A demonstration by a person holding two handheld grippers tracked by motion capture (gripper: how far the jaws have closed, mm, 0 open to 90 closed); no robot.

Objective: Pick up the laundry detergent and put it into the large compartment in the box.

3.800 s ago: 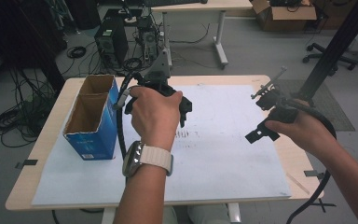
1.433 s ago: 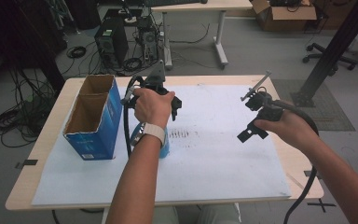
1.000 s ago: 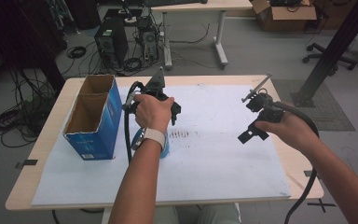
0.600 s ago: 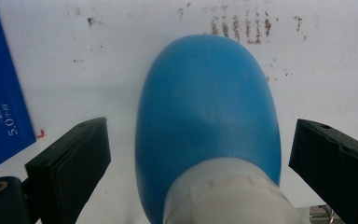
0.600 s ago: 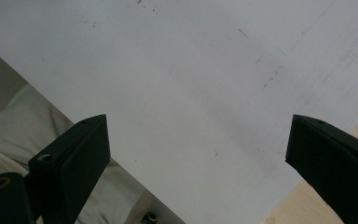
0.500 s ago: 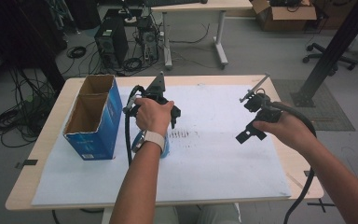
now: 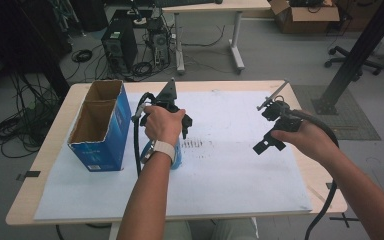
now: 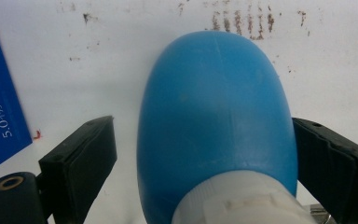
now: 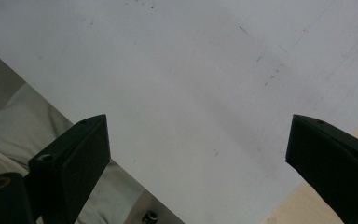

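Blue bottle [image 8: 214, 107] between jaws of left claw [image 8: 200, 154], on the desk [image 7: 40, 165].
Jaws just closing in, right one touching, left one short. Rigid, light, slick plastic (rounded, apt to slip); best gripped across the body below the white cap [image 8: 235, 198]. Right claw [image 9: 196, 154] apart, idle.

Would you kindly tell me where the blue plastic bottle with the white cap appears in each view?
High view: blue plastic bottle left of centre, below the left hand, beside the blue cardboard box.
Left gripper view: bottle centre, between the jaws.
Right gripper view: not in it.
Shared landmark: white paper sheet.
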